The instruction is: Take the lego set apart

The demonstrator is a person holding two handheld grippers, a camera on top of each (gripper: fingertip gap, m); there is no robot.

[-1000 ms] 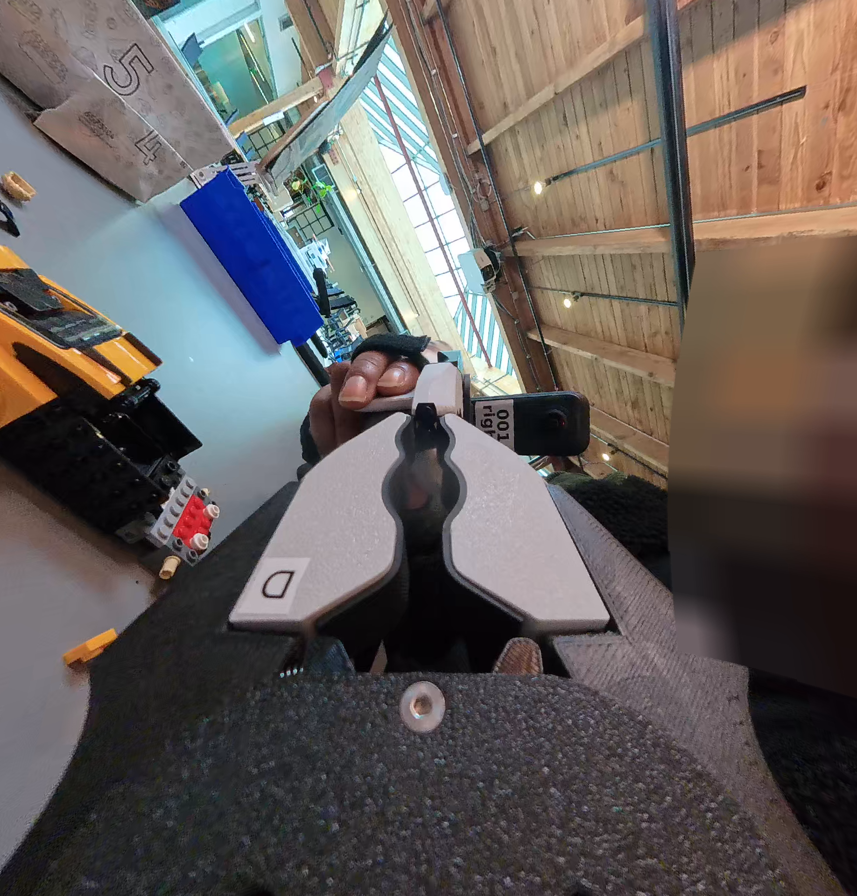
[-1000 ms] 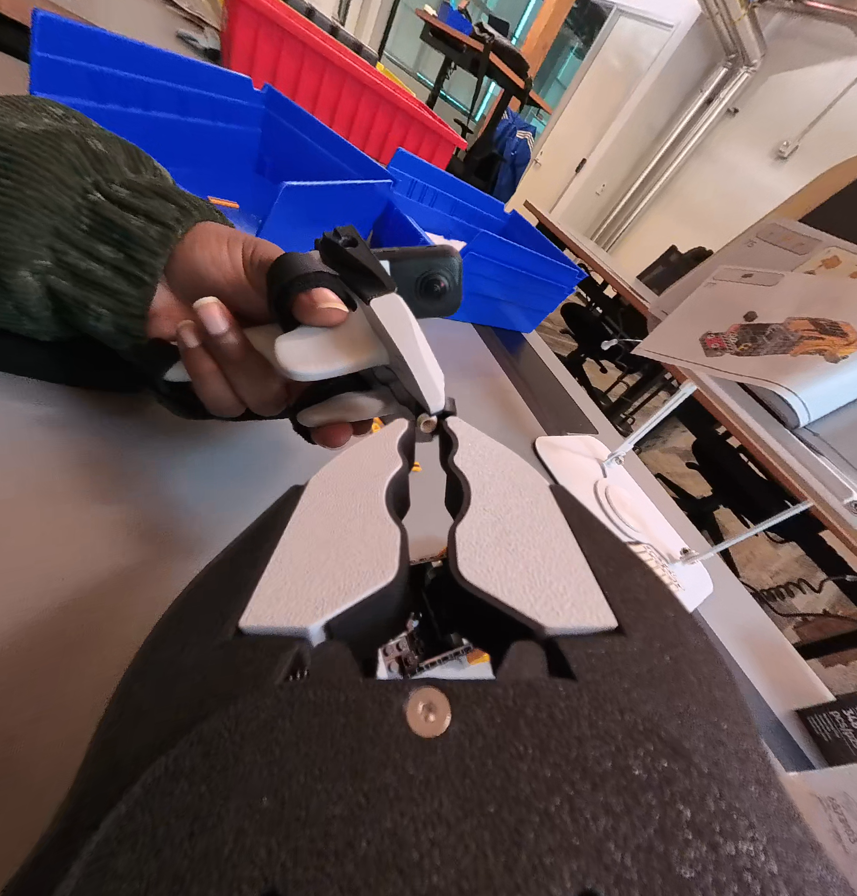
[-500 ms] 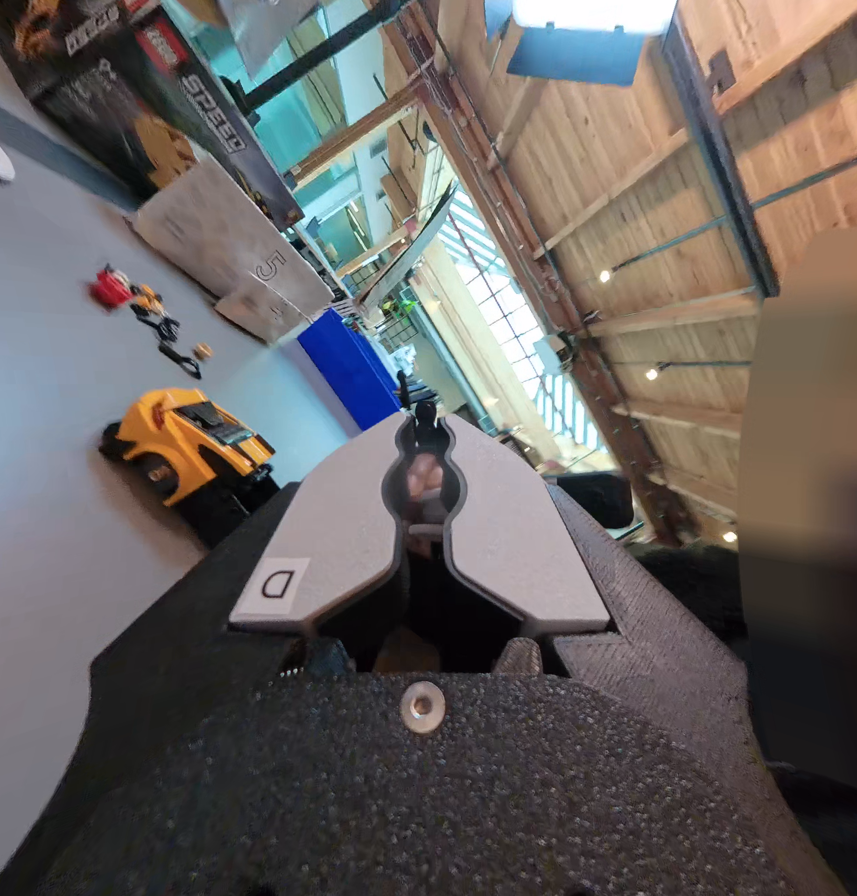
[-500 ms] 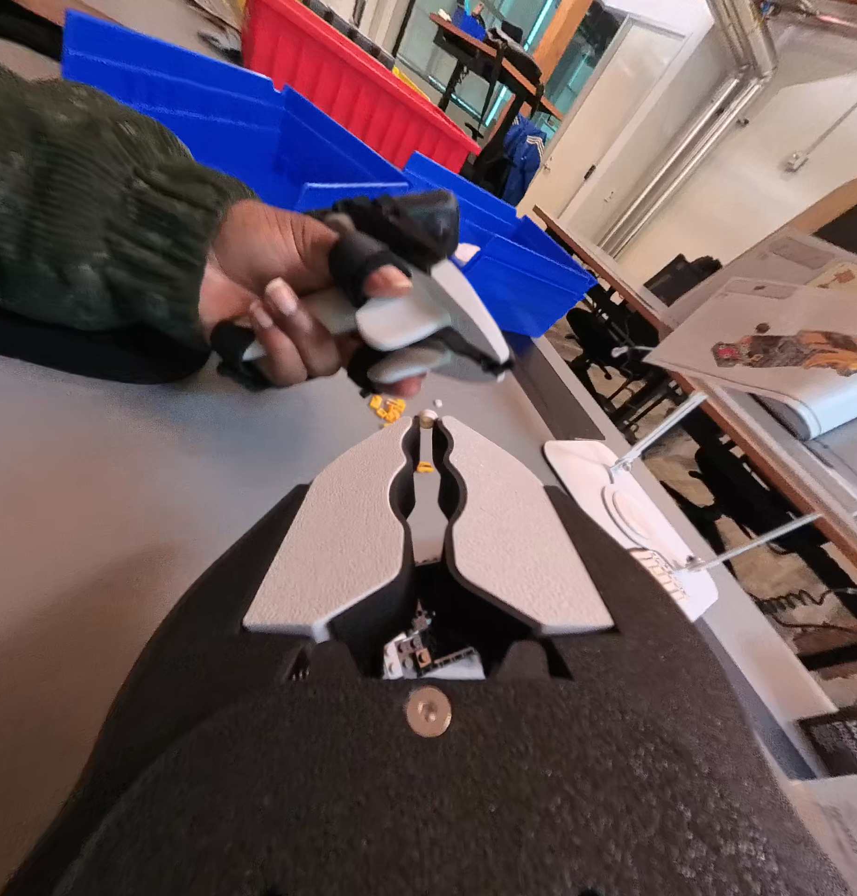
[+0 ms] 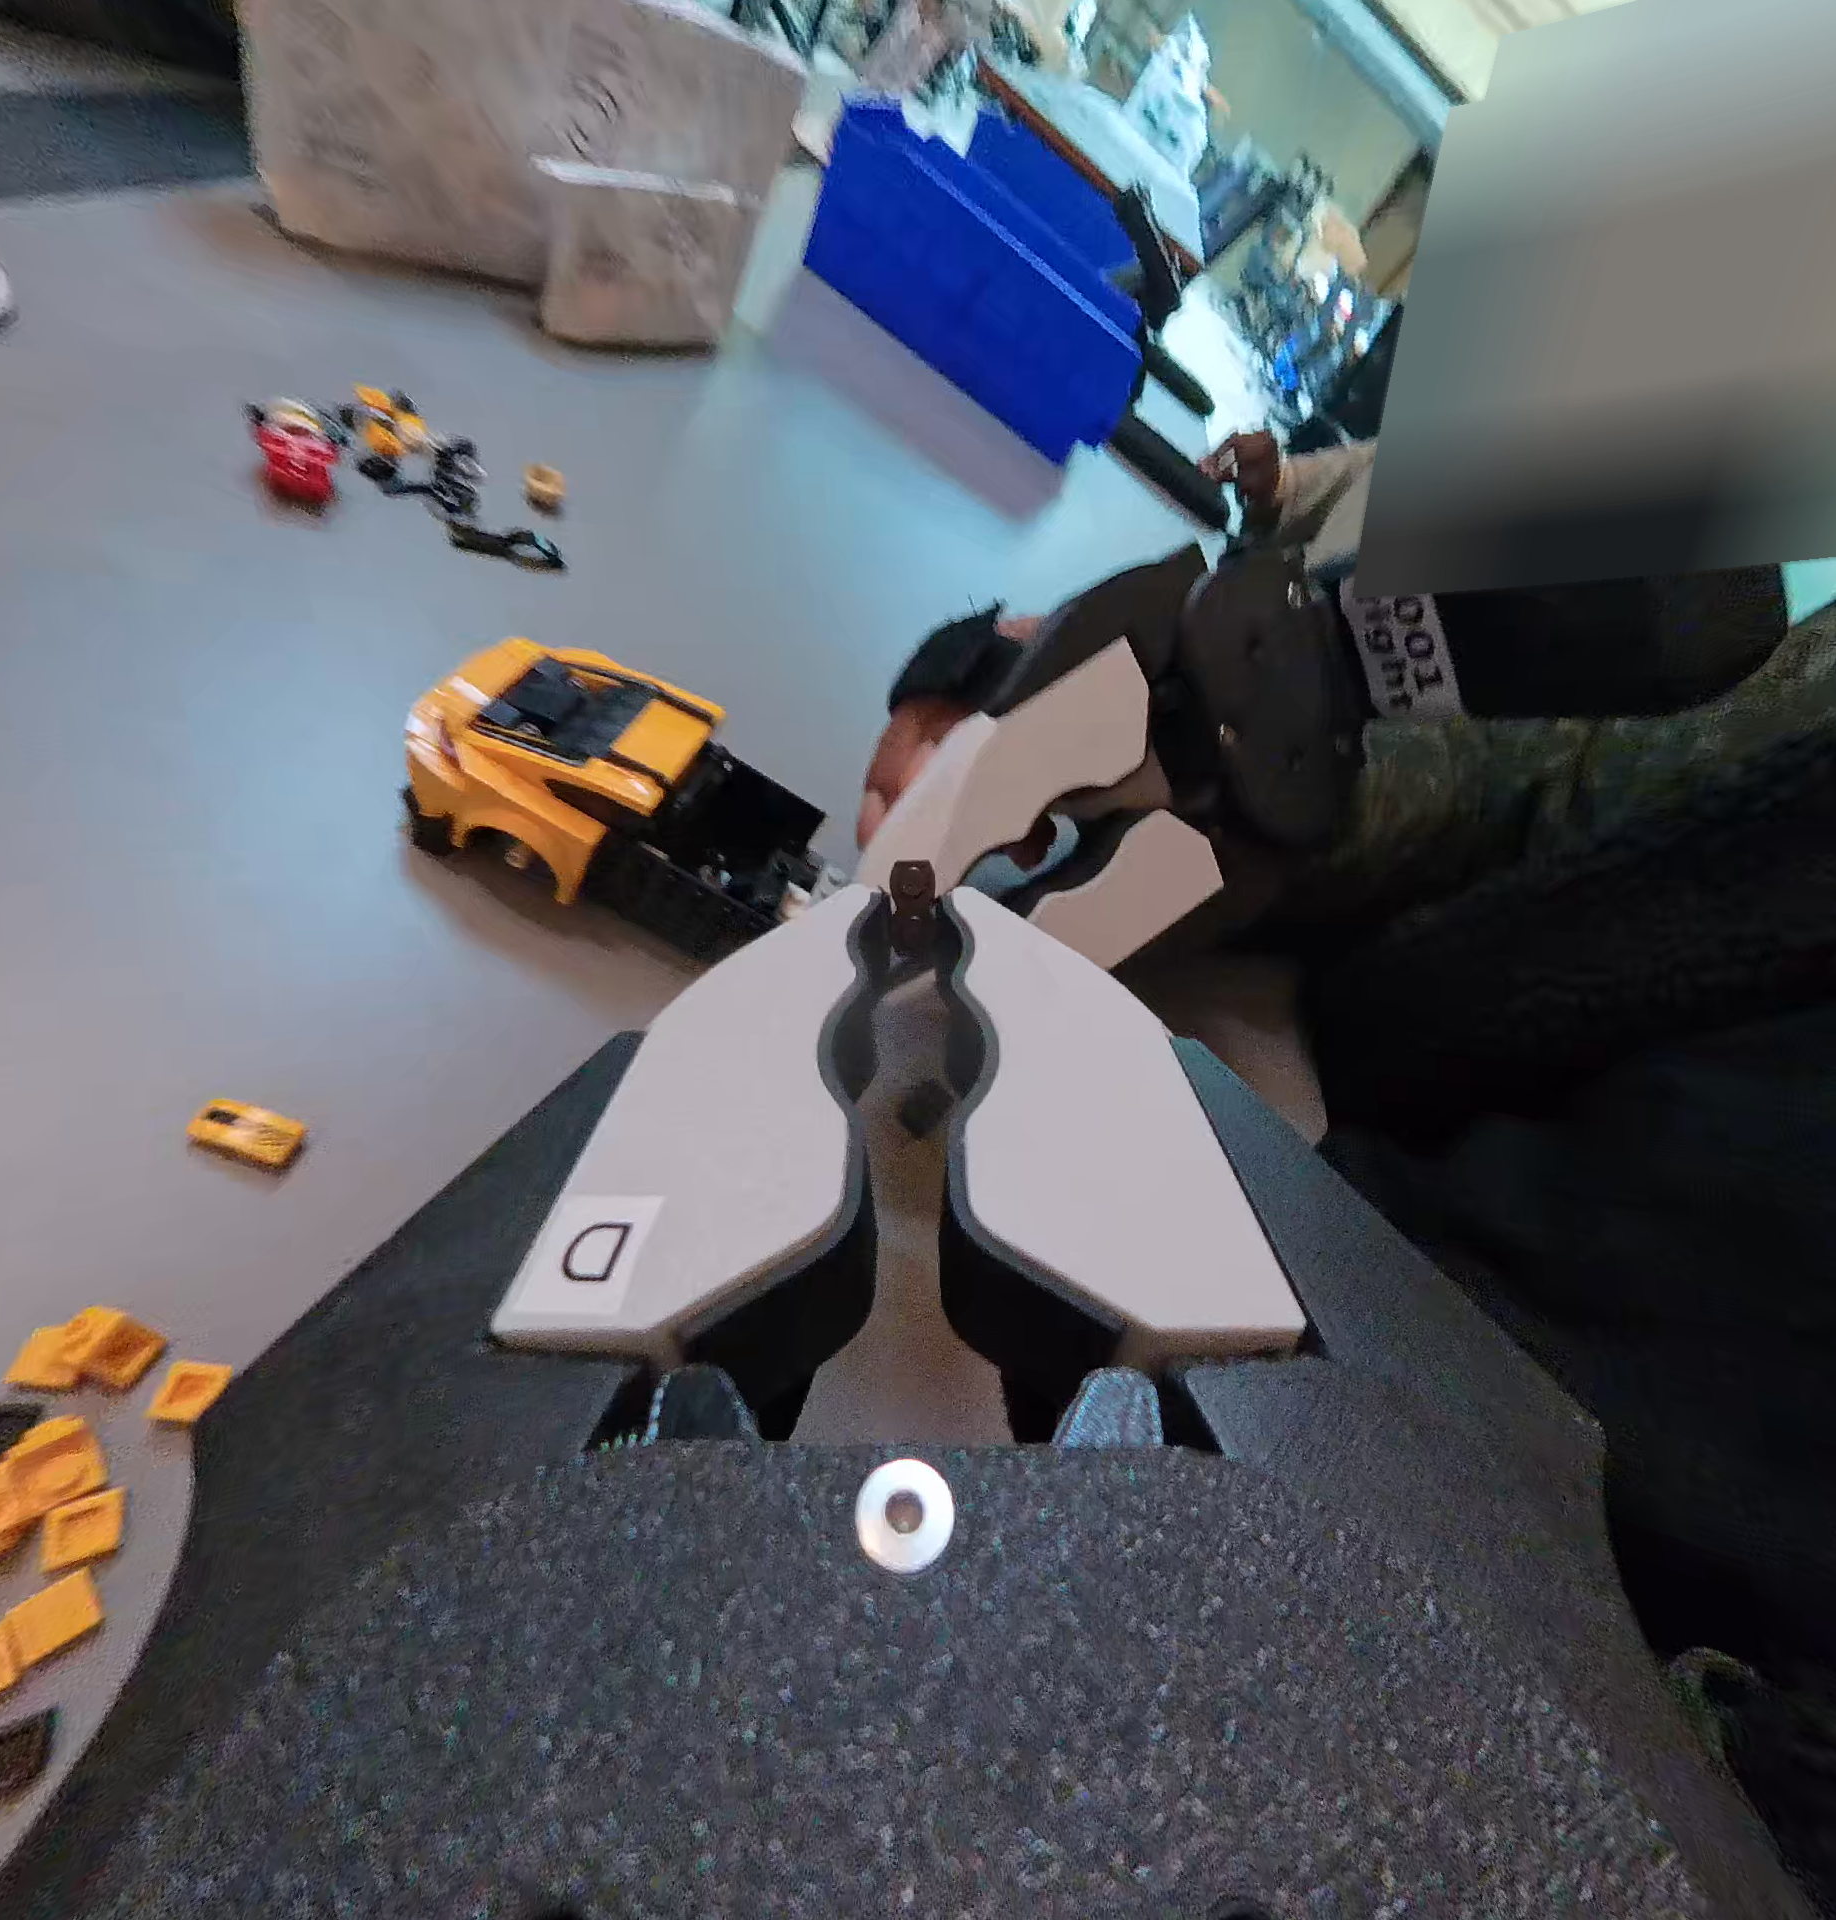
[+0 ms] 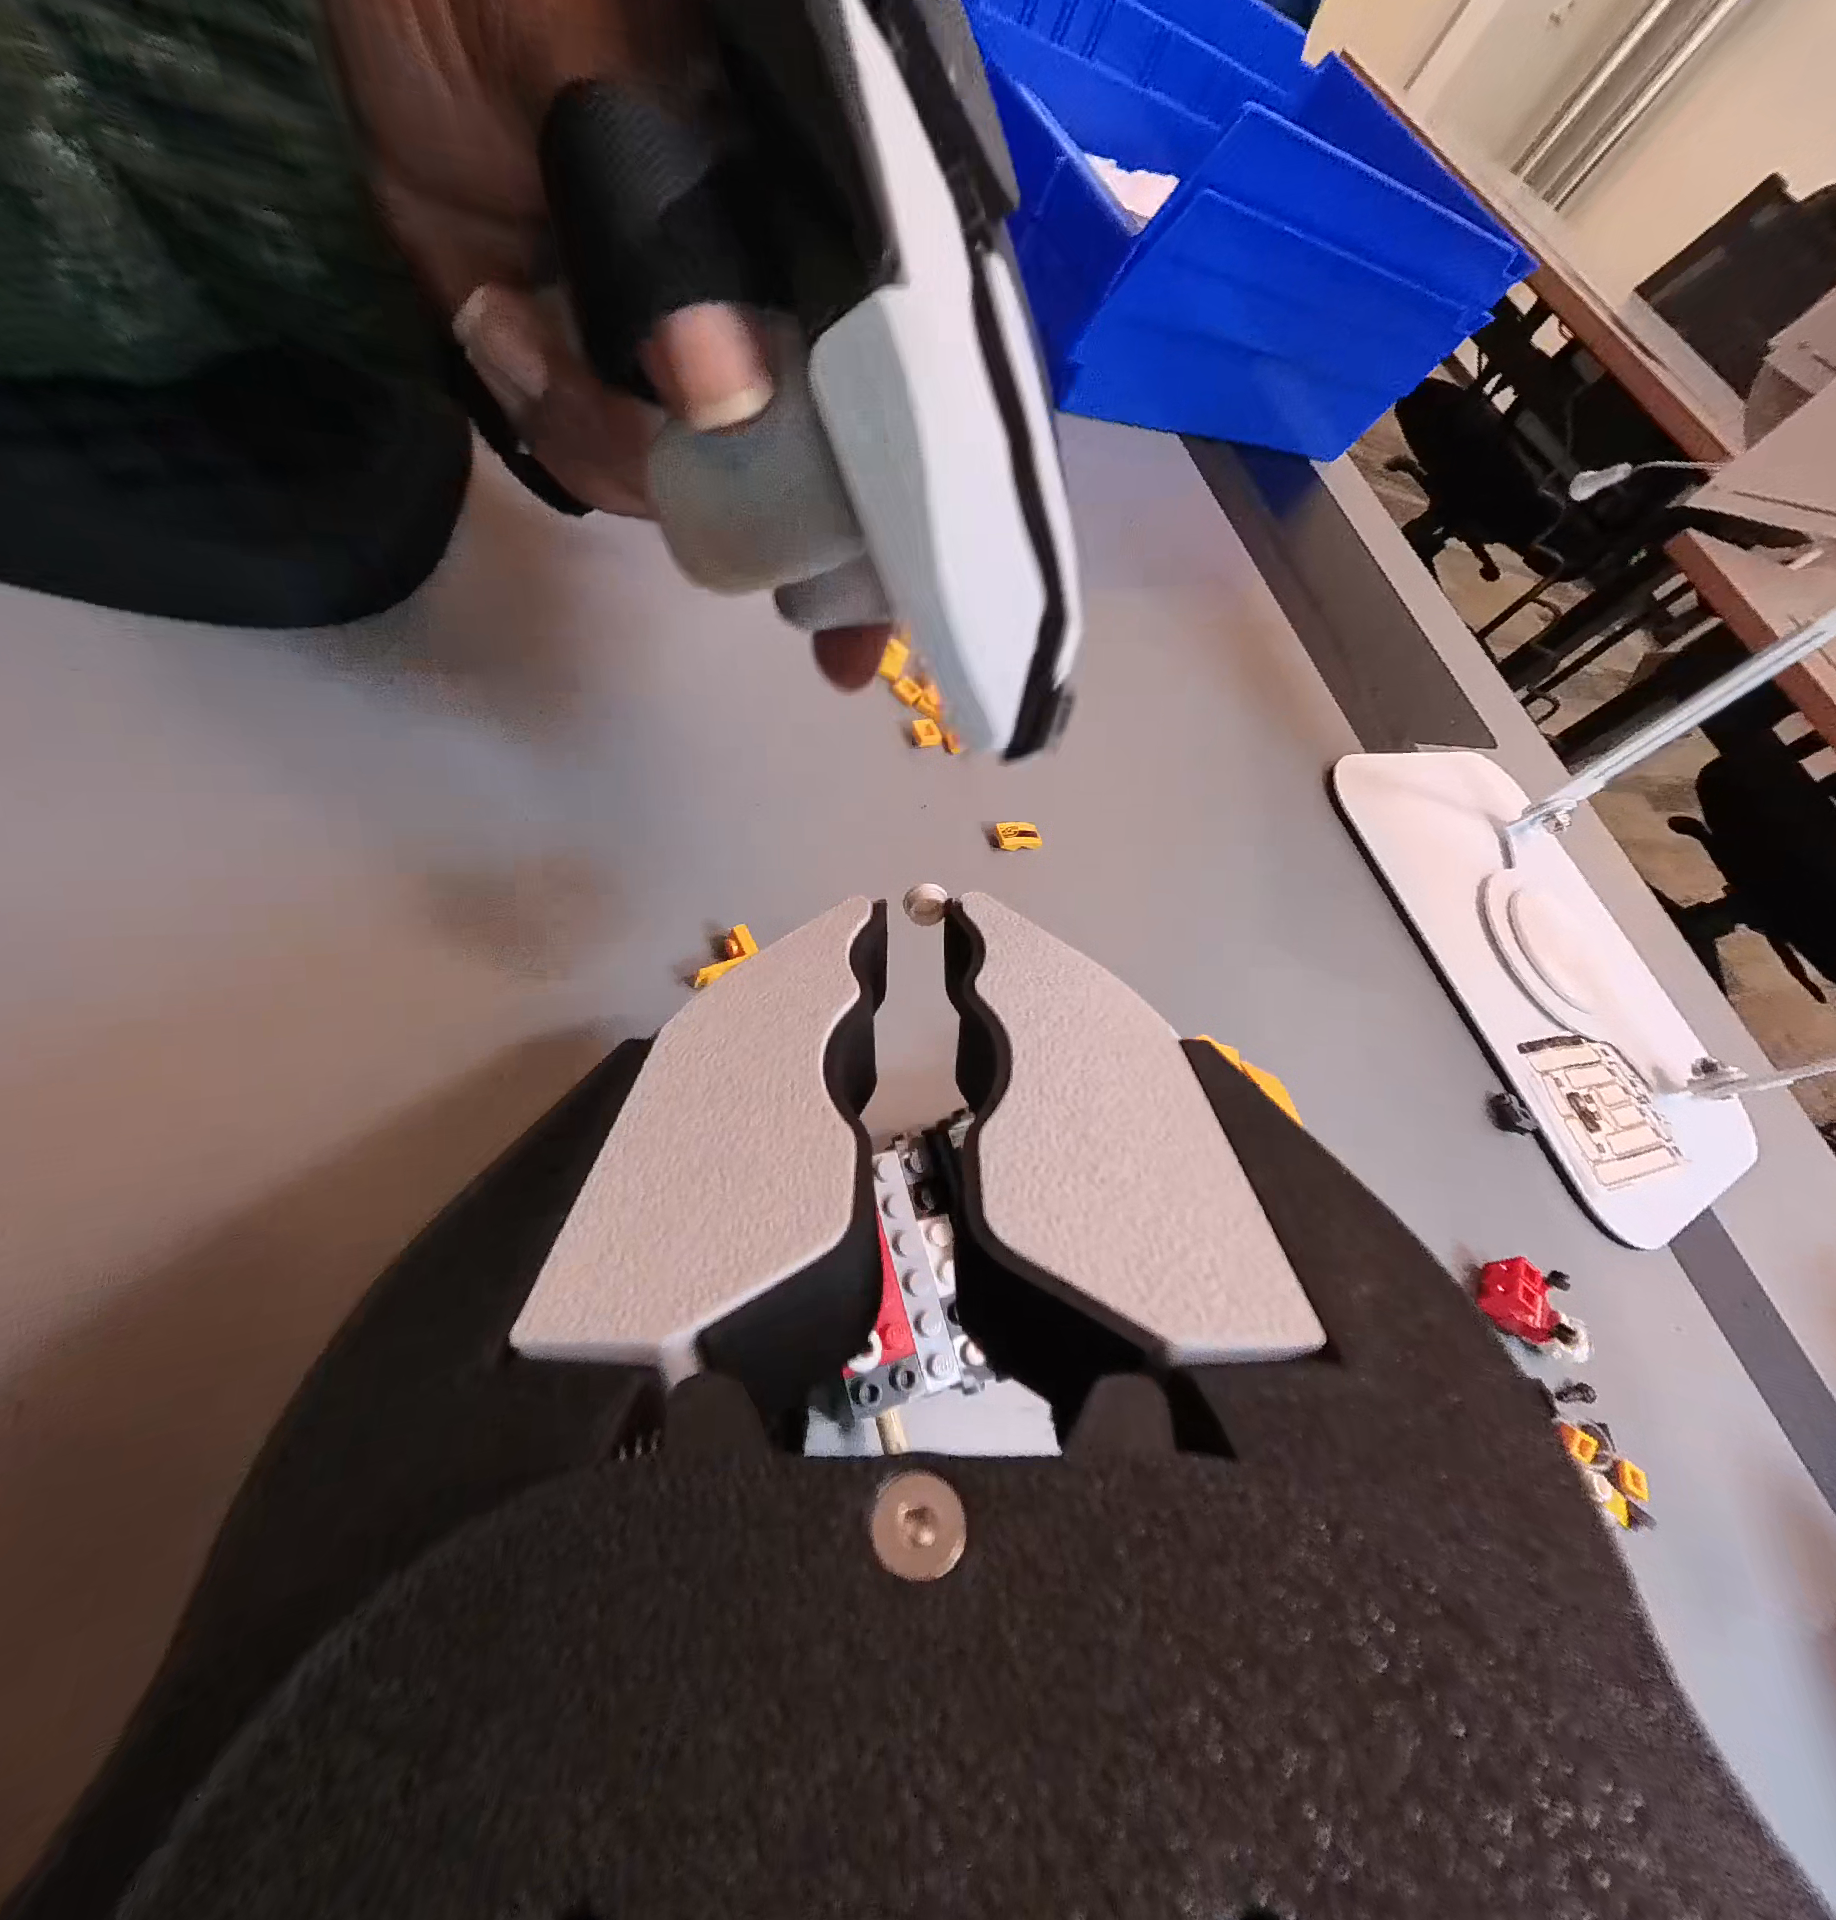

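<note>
The yellow and black lego car [image 5: 571, 769] stands on the grey table [image 5: 166, 883], its rear opened up. My left gripper [image 5: 909, 916] is shut on a small black piece [image 5: 909, 891], held above the table right of the car. My right gripper [image 6: 914, 916] is shut on a small round grey piece [image 6: 925, 902]. It hovers over the car's grey and red rear bricks [image 6: 914, 1278], which show through the finger gap. The right gripper's white fingers [image 5: 1059, 727] show close behind my left tips. The left gripper's fingers [image 6: 935, 468] show edge-on above.
Loose yellow tiles [image 5: 52, 1475] lie at the left, also seen in the right wrist view [image 6: 914, 696]. A single yellow piece [image 5: 247, 1132] and a red and black pile [image 5: 296, 468] lie apart. Grey boxes [image 5: 457, 135], blue bins [image 6: 1257, 291], a white stand base [image 6: 1516, 987].
My left gripper has swung from pointing at the ceiling down toward the table, still holding its black piece. The right gripper has tipped down over the car; the two tips have drawn apart.
</note>
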